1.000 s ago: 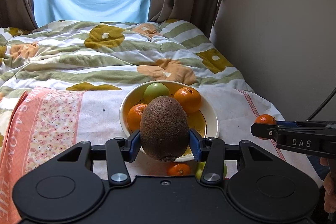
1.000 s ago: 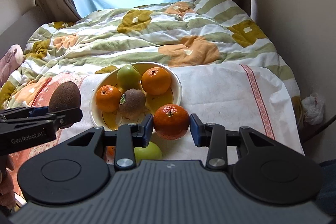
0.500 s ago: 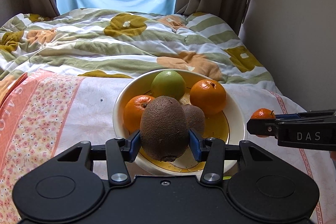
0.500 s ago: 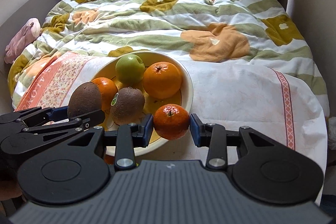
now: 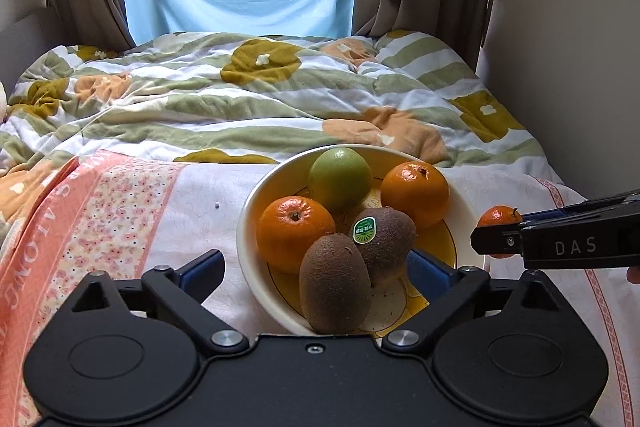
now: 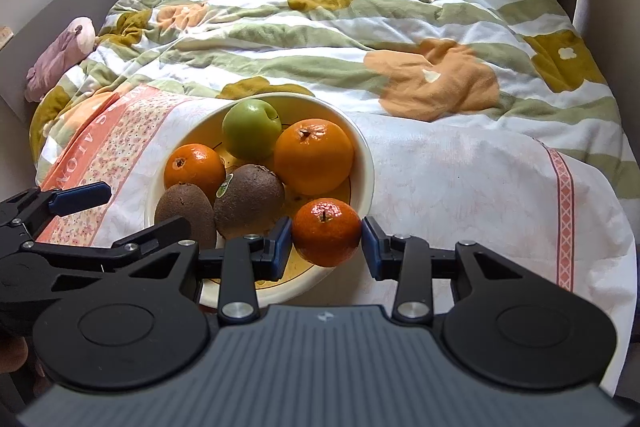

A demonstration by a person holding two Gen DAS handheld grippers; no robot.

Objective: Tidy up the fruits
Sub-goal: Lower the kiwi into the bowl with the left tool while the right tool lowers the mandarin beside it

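Observation:
A cream bowl [image 5: 248, 227] on the bed holds a green apple [image 5: 340, 179], two oranges [image 5: 294, 233] and a stickered kiwi [image 5: 386, 247]. A second kiwi [image 5: 335, 285] lies at the bowl's near side. My left gripper [image 5: 316, 271] straddles it with jaws opening, and the blue pads stand clear of the fruit on both sides. My right gripper [image 6: 326, 243] is shut on a small tangerine [image 6: 326, 231] and holds it over the bowl's near right rim [image 6: 366, 163]. From the left wrist view that tangerine [image 5: 498, 219] shows beside the bowl.
The bowl rests on a white and pink floral cloth [image 5: 120, 211] spread over a flowered duvet [image 5: 260, 95]. A wall [image 5: 568, 47] runs close along the right of the bed. Curtains hang at the far end, and a pink soft toy [image 6: 60, 59] lies at the left.
My left gripper's jaws have spread wide and let go of the kiwi, which now lies in the bowl. The right gripper with its tangerine has come in over the bowl's rim.

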